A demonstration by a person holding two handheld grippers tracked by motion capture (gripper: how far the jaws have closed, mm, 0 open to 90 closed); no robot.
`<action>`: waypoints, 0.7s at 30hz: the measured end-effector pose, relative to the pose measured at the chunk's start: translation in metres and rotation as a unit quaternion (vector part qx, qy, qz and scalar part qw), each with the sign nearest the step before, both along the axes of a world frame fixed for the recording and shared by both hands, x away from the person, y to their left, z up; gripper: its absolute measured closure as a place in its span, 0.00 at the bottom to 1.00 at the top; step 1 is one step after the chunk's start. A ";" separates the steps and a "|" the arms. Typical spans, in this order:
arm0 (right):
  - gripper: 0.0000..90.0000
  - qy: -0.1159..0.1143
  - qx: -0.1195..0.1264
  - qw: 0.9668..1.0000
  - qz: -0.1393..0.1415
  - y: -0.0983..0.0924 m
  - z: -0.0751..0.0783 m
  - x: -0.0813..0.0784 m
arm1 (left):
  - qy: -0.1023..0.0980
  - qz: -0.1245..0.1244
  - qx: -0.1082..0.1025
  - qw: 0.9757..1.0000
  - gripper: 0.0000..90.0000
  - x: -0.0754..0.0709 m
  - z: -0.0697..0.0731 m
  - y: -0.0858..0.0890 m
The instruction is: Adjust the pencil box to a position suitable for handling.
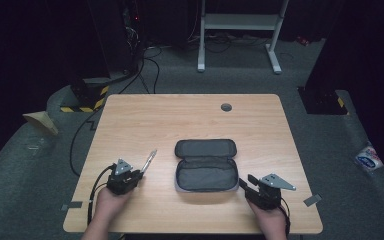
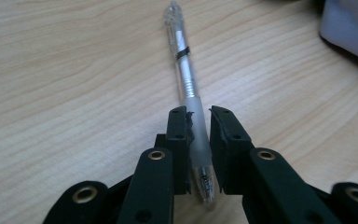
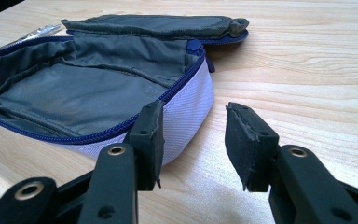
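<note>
A clear plastic pen [image 2: 182,60] lies on the wooden table [image 1: 180,115], left of an unzipped pencil case [image 1: 206,172]. My left gripper [image 2: 199,121] is shut on the pen's frosted grip end, and the pen points away from it. In the high view the left gripper [image 1: 139,175] sits at the front left, with the pen [image 1: 150,160] slanting up to the right. The case [image 3: 98,93] lies open with a grey lining, a blue zipper and a white outer wall. My right gripper [image 3: 193,123] stands open by the case's near right corner [image 1: 245,182], with nothing between its pads.
A small grey cap [image 1: 226,107] sits in the tabletop near the far edge. Beyond the table are a white metal frame [image 1: 240,30], dark equipment with cables [image 1: 130,45] and a plastic packet [image 1: 369,157] on the floor at the right.
</note>
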State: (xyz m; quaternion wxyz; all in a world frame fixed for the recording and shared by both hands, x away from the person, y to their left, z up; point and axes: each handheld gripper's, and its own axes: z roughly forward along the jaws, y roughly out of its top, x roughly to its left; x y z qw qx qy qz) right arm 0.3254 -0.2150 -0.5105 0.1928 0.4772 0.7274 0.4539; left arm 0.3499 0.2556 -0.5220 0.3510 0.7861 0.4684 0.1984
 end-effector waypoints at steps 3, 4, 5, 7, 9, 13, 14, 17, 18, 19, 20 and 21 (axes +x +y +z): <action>0.63 -0.003 -0.001 1.000 0.002 0.000 0.001 0.000 | 0.003 -0.004 0.005 1.000 0.84 -0.004 0.001 -0.005; 0.63 -0.003 -0.001 1.000 0.003 0.000 0.001 -0.001 | 0.003 -0.001 0.007 1.000 0.83 -0.005 0.001 -0.006; 0.63 -0.004 -0.002 1.000 0.003 0.000 0.001 -0.001 | 0.001 0.000 0.006 1.000 0.82 -0.005 0.001 -0.007; 0.63 -0.005 -0.001 1.000 0.003 0.000 0.002 -0.001 | -0.004 0.009 0.001 1.000 0.78 -0.003 0.002 -0.007; 0.63 -0.004 -0.001 1.000 0.003 -0.001 0.001 0.000 | -0.009 0.019 -0.003 1.000 0.74 0.000 0.002 -0.007; 0.62 -0.002 -0.002 1.000 -0.002 -0.002 0.001 0.000 | -0.026 0.030 0.024 0.999 0.69 0.011 0.000 -0.013; 0.61 -0.002 -0.003 1.000 -0.003 -0.002 0.001 0.000 | -0.025 0.033 0.020 0.999 0.69 0.013 -0.001 -0.014; 0.60 -0.004 -0.010 1.000 -0.006 -0.004 0.001 0.000 | -0.018 0.034 0.004 0.999 0.68 0.021 -0.003 -0.016; 0.60 -0.003 -0.013 1.000 -0.007 -0.005 0.001 0.000 | -0.021 0.035 0.003 0.999 0.68 0.022 -0.004 -0.017; 0.60 -0.002 -0.016 1.000 -0.008 -0.006 0.000 -0.001 | -0.021 0.038 0.003 0.999 0.70 0.023 -0.004 -0.017; 0.60 -0.001 -0.018 1.000 -0.011 -0.007 0.000 -0.002 | -0.021 0.040 0.003 0.999 0.73 0.023 -0.004 -0.017; 0.60 0.000 -0.020 1.000 -0.013 -0.008 0.000 -0.003 | -0.021 0.041 0.004 0.999 0.75 0.023 -0.004 -0.016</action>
